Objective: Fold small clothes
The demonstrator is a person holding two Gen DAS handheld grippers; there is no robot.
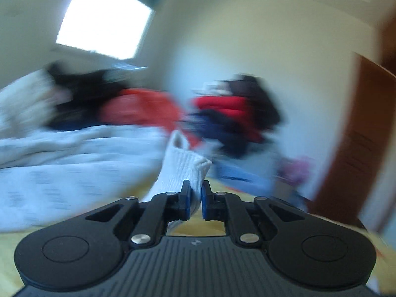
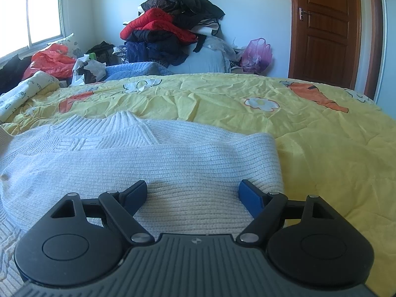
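White ribbed knitwear fills the near part of the right wrist view: a pale sweater (image 2: 138, 158) lies spread on the yellow bedspread (image 2: 321, 153), its collar standing up in a small peak at the far edge and one sleeve folded flat across the body toward the right. The weave changes from plain rows near the camera to a blocked pattern on the left. The right gripper (image 2: 193, 194) hangs over this folded sleeve with its jaws standing wide; the blue pads (image 2: 250, 195) are well apart and nothing is pinched between them, though whether the tips touch the knit cannot be told. In the left wrist view, which is heavily blurred, the left gripper (image 1: 195, 196) has its jaws pressed together on a ribbed cuff (image 1: 183, 170) of the same white knit, lifted off the bed so that the end of the cuff stands up past the fingertips. Beyond the bedspread, a tall heap of clothes (image 2: 170, 29), red, black and navy, sits against the far wall. An orange plastic bag (image 2: 52, 61) lies at the left below the window (image 2: 29, 17), and a pink plastic bag (image 2: 256, 54) stands near the brown door (image 2: 326, 27); what the bags hold cannot be made out. A blue quilt (image 2: 133, 70) lies bunched just past the bedspread's far edge.
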